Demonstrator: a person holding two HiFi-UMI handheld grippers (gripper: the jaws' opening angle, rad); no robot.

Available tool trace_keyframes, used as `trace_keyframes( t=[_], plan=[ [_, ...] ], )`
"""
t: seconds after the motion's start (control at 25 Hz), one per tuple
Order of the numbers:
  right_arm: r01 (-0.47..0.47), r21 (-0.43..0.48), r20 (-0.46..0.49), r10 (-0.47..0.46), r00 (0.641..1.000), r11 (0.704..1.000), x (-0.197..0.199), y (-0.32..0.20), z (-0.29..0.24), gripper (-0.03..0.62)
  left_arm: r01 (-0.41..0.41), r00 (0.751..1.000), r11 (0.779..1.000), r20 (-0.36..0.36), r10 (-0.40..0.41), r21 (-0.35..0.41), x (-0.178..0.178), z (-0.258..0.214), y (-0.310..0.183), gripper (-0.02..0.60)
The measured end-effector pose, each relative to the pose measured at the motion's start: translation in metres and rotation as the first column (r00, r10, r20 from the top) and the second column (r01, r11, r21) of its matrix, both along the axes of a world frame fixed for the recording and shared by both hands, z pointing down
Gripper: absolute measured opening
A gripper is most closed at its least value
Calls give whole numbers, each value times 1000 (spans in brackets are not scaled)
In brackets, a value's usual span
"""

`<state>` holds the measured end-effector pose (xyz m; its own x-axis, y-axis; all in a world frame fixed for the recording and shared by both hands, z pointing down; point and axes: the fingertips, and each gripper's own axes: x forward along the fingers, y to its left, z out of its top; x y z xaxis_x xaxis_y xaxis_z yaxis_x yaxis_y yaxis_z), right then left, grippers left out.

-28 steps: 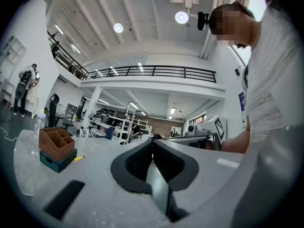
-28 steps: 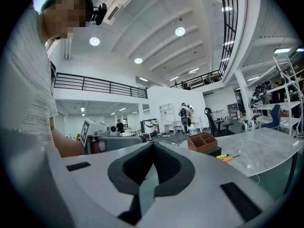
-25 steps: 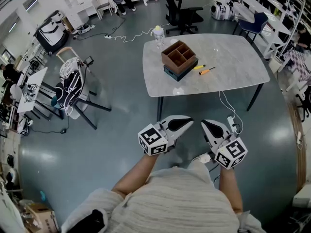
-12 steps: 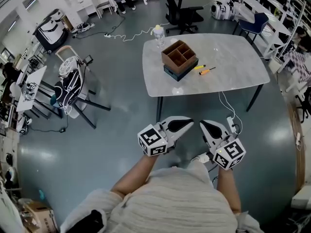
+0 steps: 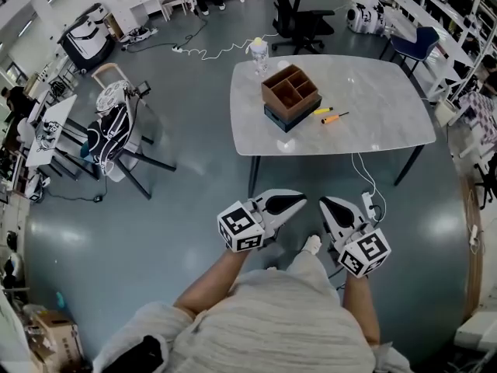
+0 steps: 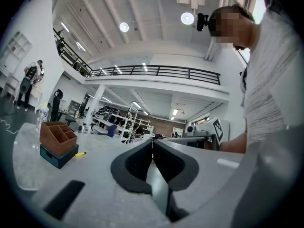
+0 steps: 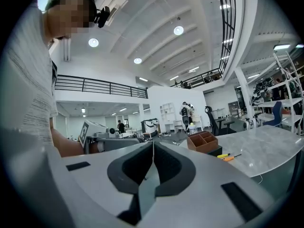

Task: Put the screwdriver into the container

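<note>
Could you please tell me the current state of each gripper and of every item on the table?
left gripper: shut, empty, short of the table.
right gripper: shut, empty.
container: upright on the table, open-topped, compartments look empty.
yellow screwdriver: lying flat beside the container.
orange screwdriver: lying flat next to the yellow one.
bottle: standing upright near the table's far edge.

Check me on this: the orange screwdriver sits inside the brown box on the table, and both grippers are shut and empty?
Not quite. The head view shows the orange screwdriver lying on the table beside the brown box, not inside it. The rest holds: the left gripper and right gripper are both shut and empty.
</note>
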<state>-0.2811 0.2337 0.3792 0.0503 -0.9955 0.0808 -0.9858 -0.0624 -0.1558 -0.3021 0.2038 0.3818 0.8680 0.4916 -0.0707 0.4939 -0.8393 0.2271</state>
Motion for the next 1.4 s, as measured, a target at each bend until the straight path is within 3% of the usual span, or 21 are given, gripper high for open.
trace_keyframes(
  t=[0.36, 0.84, 1.12, 1.4],
  plan=[
    [62, -30, -41, -63, 997, 998, 53, -18, 7, 12, 17, 999, 1000, 30, -17, 2, 62, 10, -8, 17],
    [90, -34, -48, -92, 995, 995, 169, -11, -9, 12, 12, 997, 1000, 82, -12, 2, 172, 8, -2, 17],
    [127, -57, -111, -133, 985, 990, 224, -8, -11, 14, 92, 995, 996, 39, -91, -4, 234, 3, -7, 17],
    [138, -47, -77, -142, 987, 989, 253, -22, -1, 14, 139, 989, 990, 61, -138, -17, 259, 12, -20, 17]
  ],
)
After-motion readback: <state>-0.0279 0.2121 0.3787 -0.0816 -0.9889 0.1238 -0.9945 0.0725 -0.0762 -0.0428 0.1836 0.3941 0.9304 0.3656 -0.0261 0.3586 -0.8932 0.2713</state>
